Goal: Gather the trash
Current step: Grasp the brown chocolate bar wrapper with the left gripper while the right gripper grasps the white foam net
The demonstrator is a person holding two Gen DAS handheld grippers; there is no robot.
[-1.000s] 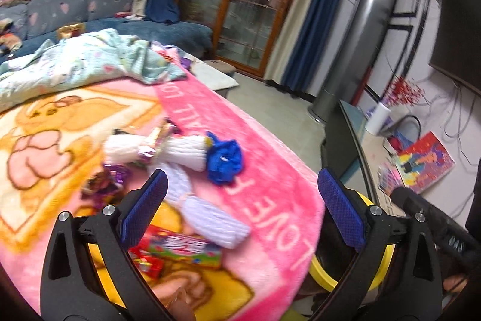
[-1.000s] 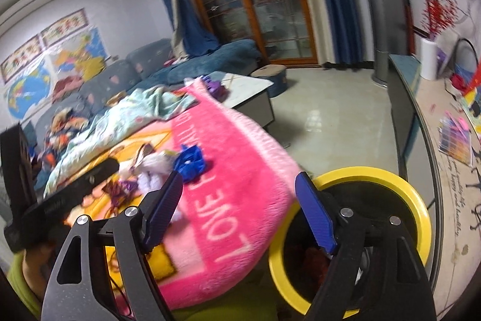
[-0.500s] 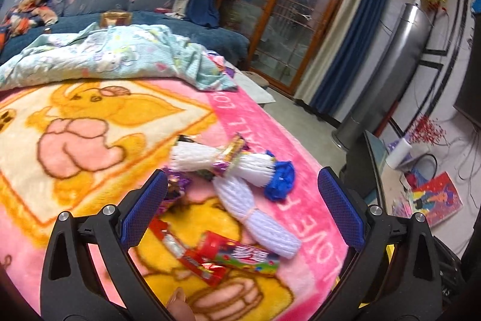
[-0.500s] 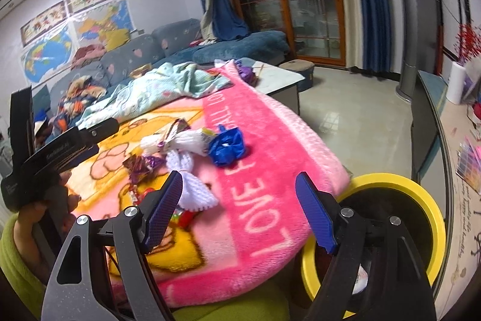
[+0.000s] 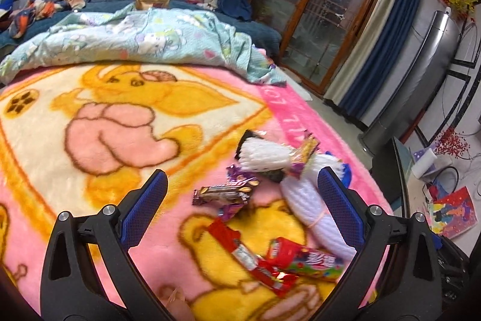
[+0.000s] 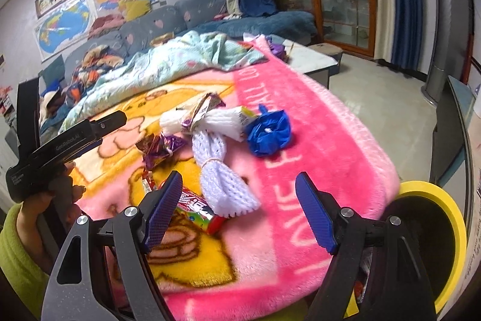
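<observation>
Both claws hang released: left claw [image 5: 240, 200], right claw [image 6: 237, 212]. Wrappers [image 5: 224, 194] and foam nets [image 6: 222, 185] lie scattered on the blanket [image 6: 315, 140]; bin [image 6: 451, 215] beside. Trash looks light, crinkly, slippery; pinch a wrapper's twisted end.

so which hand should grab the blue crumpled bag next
Right, probably. The blue crumpled bag lies clear ahead of the open right gripper, with the yellow-rimmed bin on that side. The left gripper faces the candy wrappers instead.
</observation>
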